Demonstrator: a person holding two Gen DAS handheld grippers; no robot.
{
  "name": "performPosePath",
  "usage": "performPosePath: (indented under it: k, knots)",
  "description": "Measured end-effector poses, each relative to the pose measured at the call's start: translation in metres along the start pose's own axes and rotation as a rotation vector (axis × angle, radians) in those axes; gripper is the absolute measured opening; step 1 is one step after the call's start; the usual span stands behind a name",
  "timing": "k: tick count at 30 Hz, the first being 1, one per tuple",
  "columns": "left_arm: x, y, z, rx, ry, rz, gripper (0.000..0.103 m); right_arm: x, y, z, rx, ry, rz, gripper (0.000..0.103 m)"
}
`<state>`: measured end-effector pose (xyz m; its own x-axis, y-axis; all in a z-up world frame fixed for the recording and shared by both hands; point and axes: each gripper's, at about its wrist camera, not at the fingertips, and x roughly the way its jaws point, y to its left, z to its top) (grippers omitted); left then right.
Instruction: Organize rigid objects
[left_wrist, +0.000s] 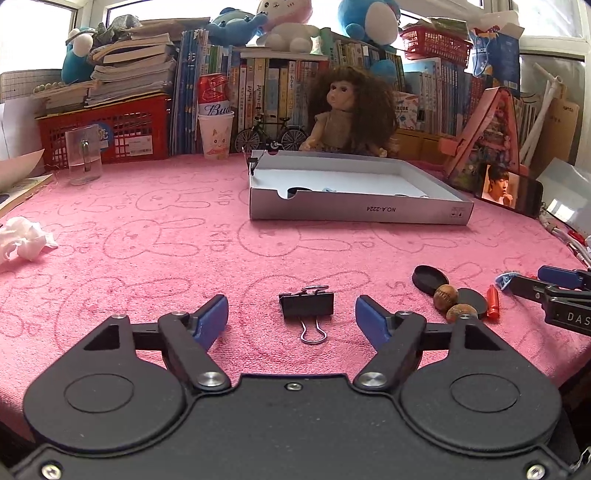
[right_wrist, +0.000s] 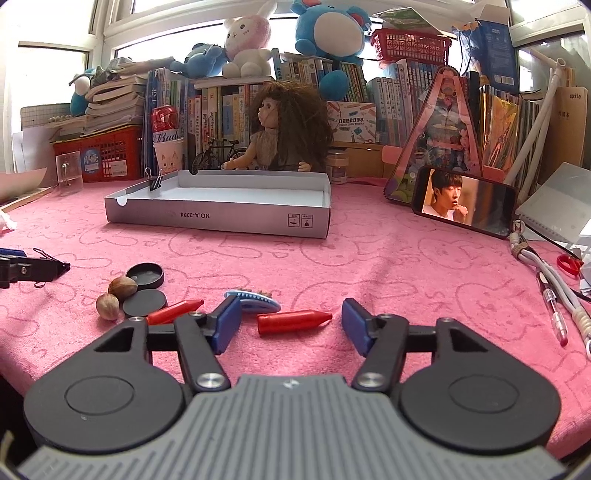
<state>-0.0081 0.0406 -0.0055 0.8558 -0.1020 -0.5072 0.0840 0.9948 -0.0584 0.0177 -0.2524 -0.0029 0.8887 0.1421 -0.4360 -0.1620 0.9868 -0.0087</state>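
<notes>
Clearly, the work is in the picking stage: small hard things lie loose on the pink towel (left_wrist: 147, 229) and must go into the shallow grey box lid (left_wrist: 360, 212) that stands further back, before the doll (left_wrist: 347, 110). One small binder clip is already fastened on the far left wall of this lid.

The left gripper (left_wrist: 291, 319) is lowered close to the towel, and its blue pads stand apart, with a black binder clip (left_wrist: 307, 304) lying flat between them. The pads do not touch the clip; there is free towel on both sides. I judge that the next move for this hand is to close on the black body of the clip, not on the wire handles, and then to carry it to the lid.

The right gripper (right_wrist: 291, 321) is about half open. A red crayon (right_wrist: 293, 320) lies across between its pads, the tip pointing to the right pad, and I see small gaps at both ends, so nothing is held. Just behind it lies a blue oval brush-like piece (right_wrist: 256, 301), and the left pad partly hides a second red crayon (right_wrist: 173, 312). Further left are two walnuts (right_wrist: 114, 295) and two black round caps (right_wrist: 144, 288). To grip along the length may let the crayon slip, I think.
</notes>
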Motion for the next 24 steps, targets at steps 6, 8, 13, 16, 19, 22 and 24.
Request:
performPosePath:
  k: [6, 8, 13, 16, 19, 22, 24]
  knots:
    - [0.0105, -0.0065, 0.0021, 0.002, 0.009, -0.005, 0.068, 0.0032, -0.0018, 0.0033, -0.012, 0.008, -0.002, 0.058]
    - [0.0108, -0.008, 0.0014, 0.007, 0.0, 0.003, 0.063, 0.0051, -0.0024, 0.0027, -0.002, 0.019, -0.001, 0.054]
    - [0.0114, -0.0085, 0.0008, 0.021, -0.004, 0.02, 0.037, 0.0034, -0.0006, 0.0001, -0.01, 0.019, -0.002, 0.049]
    - [0.0116, -0.0083, 0.0011, 0.024, -0.005, 0.021, 0.031, 0.0019, 0.0002, 0.0017, -0.013, 0.012, -0.003, 0.049]
    - [0.0115, -0.0082, 0.0012, 0.022, -0.005, 0.019, 0.031, -0.0006, 0.0014, 0.0044, -0.014, -0.001, -0.002, 0.049]
    - [0.0108, -0.0073, 0.002, 0.017, -0.006, 0.016, 0.031, -0.0013, 0.0026, 0.0067, -0.017, -0.007, 0.0, 0.049]
    - [0.01, -0.0069, 0.0025, 0.013, -0.008, 0.014, 0.031, -0.0014, 0.0031, 0.0072, -0.018, -0.008, -0.001, 0.049]
